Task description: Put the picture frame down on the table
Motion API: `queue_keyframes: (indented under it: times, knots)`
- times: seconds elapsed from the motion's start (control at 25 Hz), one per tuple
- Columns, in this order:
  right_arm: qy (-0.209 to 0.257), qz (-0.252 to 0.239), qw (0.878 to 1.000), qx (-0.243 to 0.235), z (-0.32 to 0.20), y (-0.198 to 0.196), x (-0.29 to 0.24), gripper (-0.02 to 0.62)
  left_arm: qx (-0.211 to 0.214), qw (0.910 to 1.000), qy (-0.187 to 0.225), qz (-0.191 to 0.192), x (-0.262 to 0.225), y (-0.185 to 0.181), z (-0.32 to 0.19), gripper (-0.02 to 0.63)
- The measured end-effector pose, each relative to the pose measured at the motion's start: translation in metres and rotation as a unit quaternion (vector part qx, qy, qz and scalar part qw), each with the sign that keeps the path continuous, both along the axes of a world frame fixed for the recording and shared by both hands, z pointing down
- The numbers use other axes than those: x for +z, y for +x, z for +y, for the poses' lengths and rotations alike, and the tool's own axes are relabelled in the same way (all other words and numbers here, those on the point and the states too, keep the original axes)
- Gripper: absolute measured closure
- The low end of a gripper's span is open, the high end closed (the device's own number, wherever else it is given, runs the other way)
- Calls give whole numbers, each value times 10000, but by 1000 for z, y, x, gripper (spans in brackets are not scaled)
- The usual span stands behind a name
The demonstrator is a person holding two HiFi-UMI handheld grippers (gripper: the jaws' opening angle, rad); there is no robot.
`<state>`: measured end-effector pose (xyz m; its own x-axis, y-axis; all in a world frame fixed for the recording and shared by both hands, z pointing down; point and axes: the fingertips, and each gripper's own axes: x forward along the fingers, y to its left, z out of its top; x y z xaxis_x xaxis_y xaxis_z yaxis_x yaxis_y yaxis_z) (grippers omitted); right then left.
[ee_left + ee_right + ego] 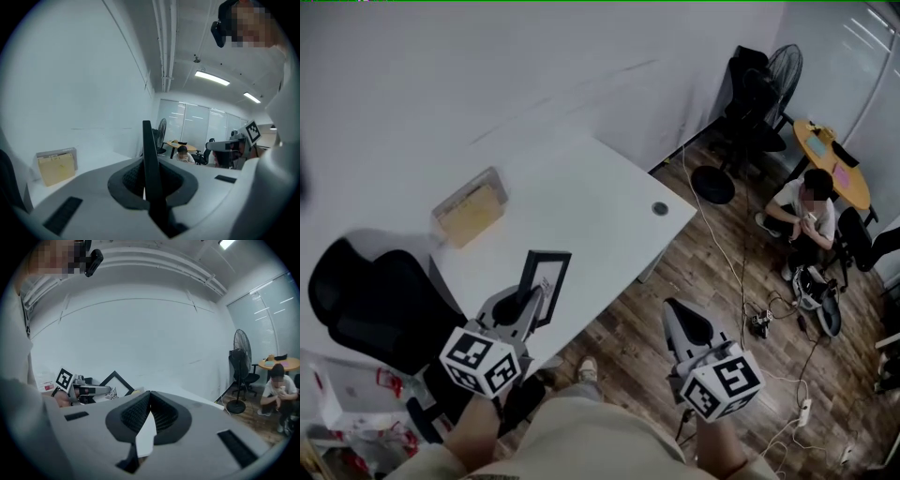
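Observation:
The picture frame (546, 279) is black with a white print. It stands nearly upright over the near part of the white table (591, 197); I cannot tell whether it touches the top. My left gripper (532, 300) is shut on its lower edge. In the left gripper view the frame (148, 154) shows edge-on as a thin dark bar between the jaws of the left gripper (150, 180). My right gripper (677, 311) hangs over the wooden floor to the right of the table, shut and empty. The right gripper view shows that gripper (149, 397) with its jaws together, and the frame (115, 380) off to the left.
A tan box (471, 208) lies at the table's far left, also in the left gripper view (57, 165). A black office chair (370, 300) stands left of the table. A person (806, 211) sits on the floor at right, near a fan (783, 70) and loose cables (769, 323).

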<state>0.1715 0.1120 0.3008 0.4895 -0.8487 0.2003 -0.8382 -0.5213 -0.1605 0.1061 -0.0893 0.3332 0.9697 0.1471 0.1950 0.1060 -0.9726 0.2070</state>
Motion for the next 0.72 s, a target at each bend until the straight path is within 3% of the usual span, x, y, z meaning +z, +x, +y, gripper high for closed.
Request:
queue_keyframes:
  times: [0.36, 0.72]
  knots:
    - [-16, -245, 9997, 94, -62, 65, 6, 571, 73, 9994, -281, -210, 21, 53, -54, 563]
    - [-286, -420, 9981, -336, -116, 95, 25, 571, -289, 9955, -839, -343, 50, 77, -96, 563]
